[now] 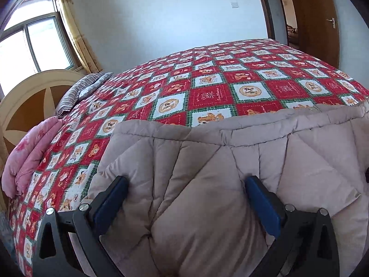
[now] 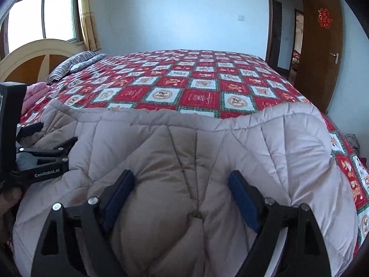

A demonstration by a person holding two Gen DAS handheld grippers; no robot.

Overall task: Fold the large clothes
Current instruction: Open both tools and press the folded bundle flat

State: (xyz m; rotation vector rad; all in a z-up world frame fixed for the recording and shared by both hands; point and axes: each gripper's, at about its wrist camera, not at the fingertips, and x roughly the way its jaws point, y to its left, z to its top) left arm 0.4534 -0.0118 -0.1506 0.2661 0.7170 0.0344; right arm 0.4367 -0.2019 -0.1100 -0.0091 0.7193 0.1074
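The beige quilted comforter (image 2: 184,161) lies bunched on the near side of the bed (image 2: 196,80), over its red patchwork cover. Both claws, left (image 1: 186,184) and right (image 2: 181,180), stand wide above it, gripping nothing. A fold looks just laid; next, each should pinch a fresh edge.

Your bed (image 2: 198,78) carried a beige quilted garment (image 2: 184,152) near; striped pillow (image 2: 76,65) and perhaps pink bedding (image 1: 30,152) far left.
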